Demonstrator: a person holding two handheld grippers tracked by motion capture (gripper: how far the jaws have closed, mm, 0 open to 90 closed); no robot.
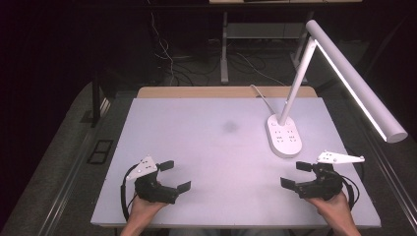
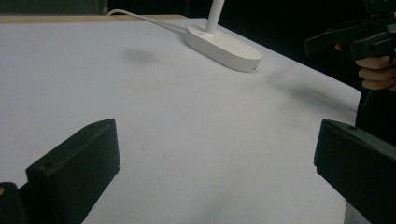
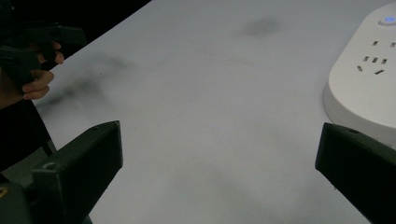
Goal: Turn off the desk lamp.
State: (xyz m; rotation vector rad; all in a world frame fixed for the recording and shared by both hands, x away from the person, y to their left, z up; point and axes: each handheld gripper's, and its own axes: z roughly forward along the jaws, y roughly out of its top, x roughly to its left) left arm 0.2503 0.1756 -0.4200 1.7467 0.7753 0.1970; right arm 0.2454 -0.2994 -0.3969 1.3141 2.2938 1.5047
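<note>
White desk lamp with an oval socket base [image 1: 284, 136] is all that's on the pale table [image 1: 216, 147]; left gripper [image 1: 174, 176] and right gripper [image 1: 297, 174] hover spread, empty. Looks like pre-start, next move unclear.

Lamp [image 2: 219, 39] cut off by the top edge in the left gripper view, stem only. Lamp base [image 3: 366, 88] cropped at right in the right gripper view. Forearms cut by bottom edge in high view.
</note>
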